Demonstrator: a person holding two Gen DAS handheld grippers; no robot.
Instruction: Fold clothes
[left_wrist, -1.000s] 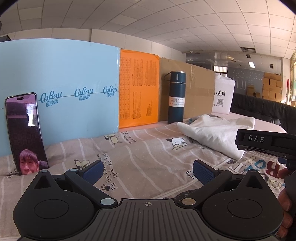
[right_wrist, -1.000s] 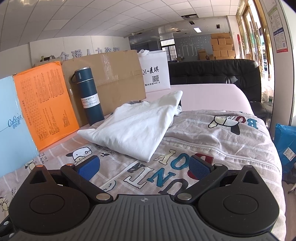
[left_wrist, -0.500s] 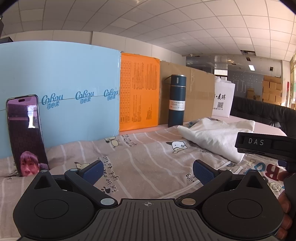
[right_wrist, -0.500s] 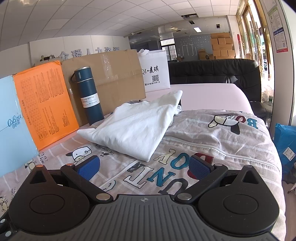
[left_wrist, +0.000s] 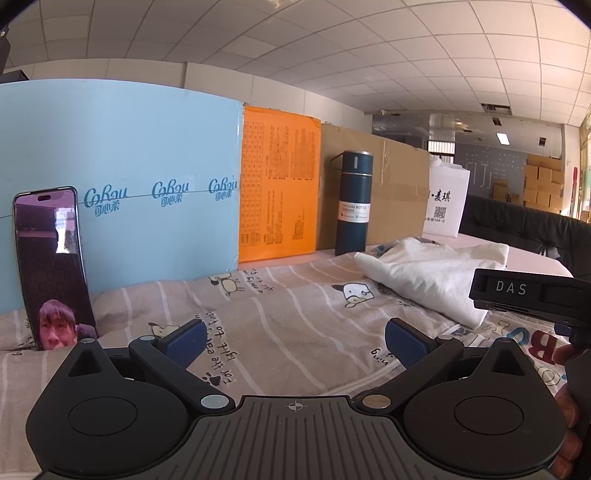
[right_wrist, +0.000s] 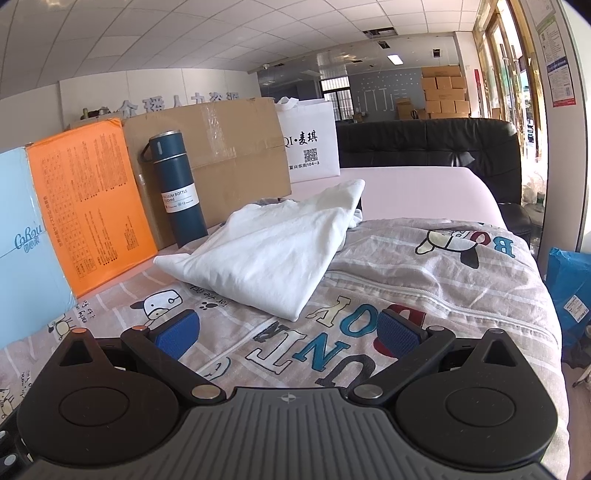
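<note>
A white garment (right_wrist: 273, 254) lies loosely folded on the cartoon-print bedsheet (right_wrist: 424, 280), ahead of my right gripper (right_wrist: 290, 336), which is open and empty, a short way from the cloth's near edge. In the left wrist view the garment (left_wrist: 432, 273) lies far right. My left gripper (left_wrist: 295, 338) is open and empty above bare sheet (left_wrist: 280, 317), well left of the garment. The right gripper's black body (left_wrist: 532, 295) shows at that view's right edge.
A blue board (left_wrist: 122, 184), an orange board (left_wrist: 279, 184), a cardboard box (right_wrist: 229, 151) and a white bag (right_wrist: 310, 144) stand along the back. A dark blue bottle (right_wrist: 177, 188) stands by the garment. A phone (left_wrist: 51, 266) leans at left. A black sofa (right_wrist: 428, 144) is behind.
The left wrist view has tilted up slightly, so the scene sits lower. The right gripper and the garment have not moved.
</note>
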